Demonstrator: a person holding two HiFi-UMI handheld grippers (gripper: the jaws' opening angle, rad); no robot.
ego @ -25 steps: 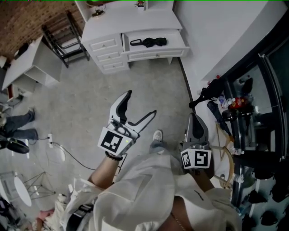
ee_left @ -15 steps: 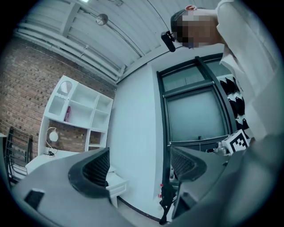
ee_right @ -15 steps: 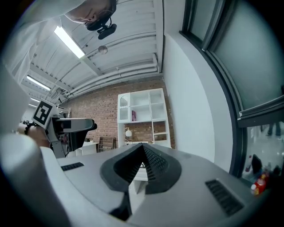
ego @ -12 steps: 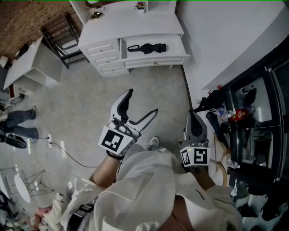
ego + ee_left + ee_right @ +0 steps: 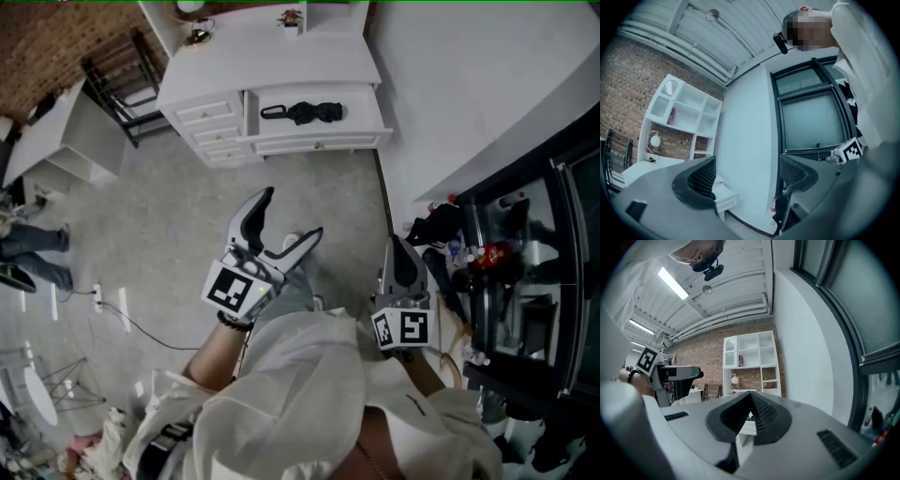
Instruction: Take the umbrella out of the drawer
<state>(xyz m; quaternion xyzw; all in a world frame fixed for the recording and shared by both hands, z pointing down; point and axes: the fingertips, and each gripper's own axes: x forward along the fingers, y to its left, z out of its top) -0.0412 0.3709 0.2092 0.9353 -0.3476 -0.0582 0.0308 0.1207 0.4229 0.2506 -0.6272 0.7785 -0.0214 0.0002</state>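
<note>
Distant drawer [image 5: 319, 143] holds umbrella [image 5: 306, 112]; left gripper [image 5: 292, 214] raised, jaws wide; right gripper [image 5: 400, 249], seemingly lower, closed.

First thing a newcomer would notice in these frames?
The black folded umbrella lies in the open drawer of the white desk, at the top of the head view, well away from both grippers. Nearer the person, the left gripper has its jaws wide apart and empty. The right gripper has its jaws together.
</note>
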